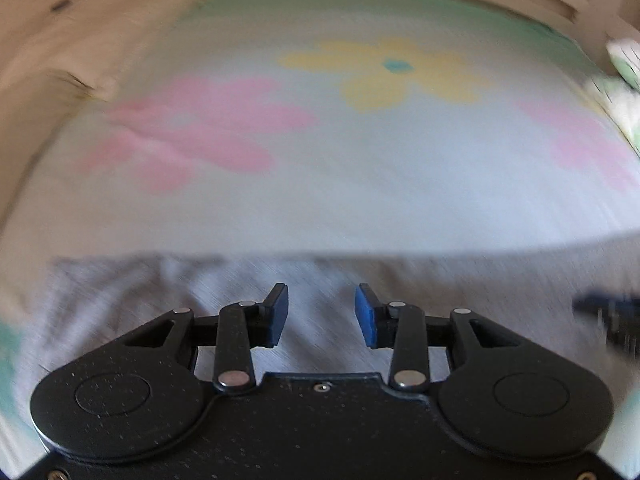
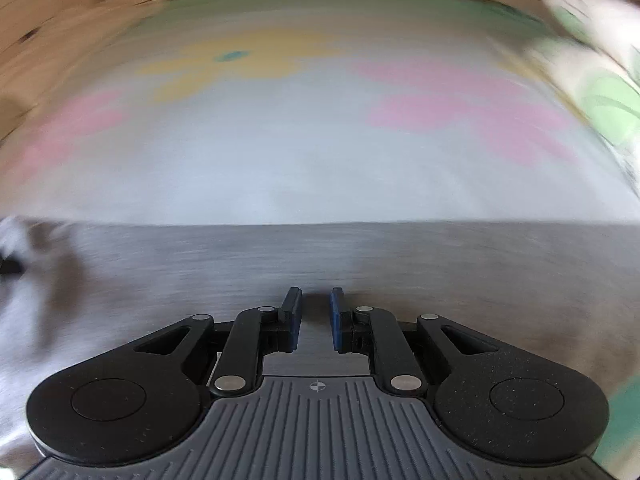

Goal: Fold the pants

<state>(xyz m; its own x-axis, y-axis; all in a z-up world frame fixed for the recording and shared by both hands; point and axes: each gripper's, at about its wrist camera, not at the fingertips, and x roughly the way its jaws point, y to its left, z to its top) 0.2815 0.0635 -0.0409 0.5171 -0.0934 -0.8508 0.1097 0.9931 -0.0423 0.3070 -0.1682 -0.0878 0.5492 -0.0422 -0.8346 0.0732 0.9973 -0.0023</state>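
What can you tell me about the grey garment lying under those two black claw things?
The grey pants look like soft heathered jersey, though motion blur hides detail. They lie flat on a floral bedsheet, with a straight far edge across both views. The cloth looks smooth in the right wrist view and wrinkled in the left. No waistband or leg ends can be made out. The left gripper and right gripper hang above it, jaws apart, gripping nothing.

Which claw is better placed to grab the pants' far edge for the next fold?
Probably the left claw: its jaws stand wider apart over the grey pants, whose far edge lies near. The right claw is open too, narrower. Motion blur leaves this uncertain.
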